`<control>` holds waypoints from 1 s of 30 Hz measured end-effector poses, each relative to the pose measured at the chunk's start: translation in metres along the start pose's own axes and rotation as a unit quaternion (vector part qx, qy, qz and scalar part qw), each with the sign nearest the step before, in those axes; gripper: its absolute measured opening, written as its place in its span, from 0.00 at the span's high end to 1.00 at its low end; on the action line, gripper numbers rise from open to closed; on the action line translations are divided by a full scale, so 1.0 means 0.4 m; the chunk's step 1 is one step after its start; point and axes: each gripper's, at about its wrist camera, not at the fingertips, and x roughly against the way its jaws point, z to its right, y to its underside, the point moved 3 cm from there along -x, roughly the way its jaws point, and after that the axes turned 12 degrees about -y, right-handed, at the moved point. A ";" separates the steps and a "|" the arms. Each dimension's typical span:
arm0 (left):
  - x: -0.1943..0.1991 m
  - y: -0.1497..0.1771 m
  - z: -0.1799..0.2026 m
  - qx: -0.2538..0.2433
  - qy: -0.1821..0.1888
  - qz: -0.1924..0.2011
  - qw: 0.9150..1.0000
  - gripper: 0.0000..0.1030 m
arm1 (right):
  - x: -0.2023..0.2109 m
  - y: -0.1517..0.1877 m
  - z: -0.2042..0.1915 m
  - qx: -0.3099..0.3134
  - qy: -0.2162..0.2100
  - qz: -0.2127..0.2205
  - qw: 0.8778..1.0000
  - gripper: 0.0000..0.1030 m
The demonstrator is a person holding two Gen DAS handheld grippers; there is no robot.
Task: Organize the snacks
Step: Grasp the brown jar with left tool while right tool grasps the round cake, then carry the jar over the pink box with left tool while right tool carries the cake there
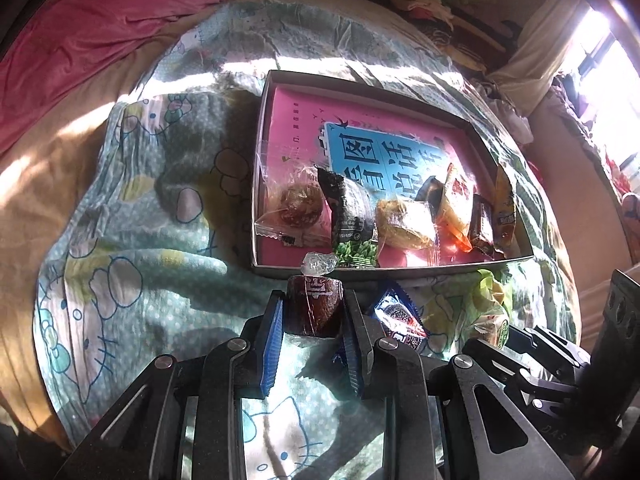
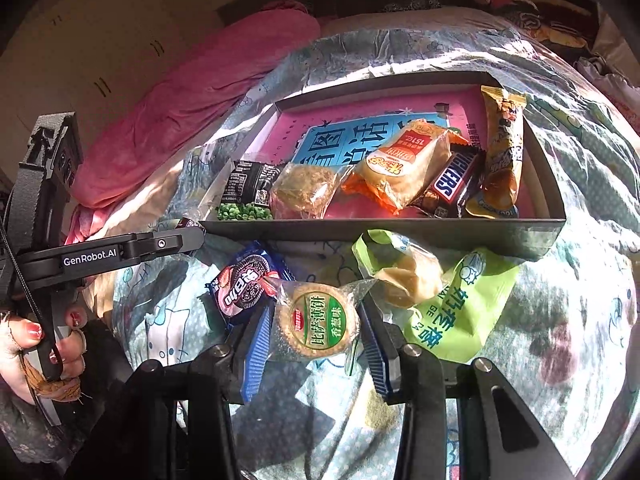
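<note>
My left gripper (image 1: pixel 314 312) is shut on a dark red wrapped candy (image 1: pixel 316 306), held just in front of the near wall of a shallow grey box (image 1: pixel 400 266). The box holds a pink book and several wrapped snacks, among them a green pea packet (image 1: pixel 354 220) and a Snickers bar (image 2: pixel 454 178). My right gripper (image 2: pixel 316 320) is shut on a round green-labelled cracker pack (image 2: pixel 318 322), low over the bed in front of the box (image 2: pixel 440 236). An Oreo packet (image 2: pixel 242 284) and a green-wrapped pastry (image 2: pixel 436 292) lie beside it.
The box sits on a crumpled Hello Kitty blanket (image 1: pixel 132 240) on a bed. A pink quilt (image 1: pixel 80 40) lies at the far left. Piled clothes (image 1: pixel 440 4) and a bright window (image 1: pixel 600 64) are at the far right. The left gripper's body (image 2: pixel 100 256) reaches in left of the right one.
</note>
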 end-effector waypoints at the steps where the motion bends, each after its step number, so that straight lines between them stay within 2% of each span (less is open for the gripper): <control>1: 0.005 -0.004 0.003 0.000 0.001 0.002 1.000 0.73 | 0.006 -0.005 -0.003 0.003 0.000 0.004 1.000 0.58; 13: 0.038 -0.025 0.049 -0.013 0.009 0.018 1.000 0.73 | 0.062 -0.054 0.010 0.006 0.013 0.046 0.999 0.58; 30: 0.040 -0.066 0.113 -0.028 0.016 0.024 0.999 0.73 | 0.111 -0.093 0.066 -0.014 0.038 0.080 0.996 0.58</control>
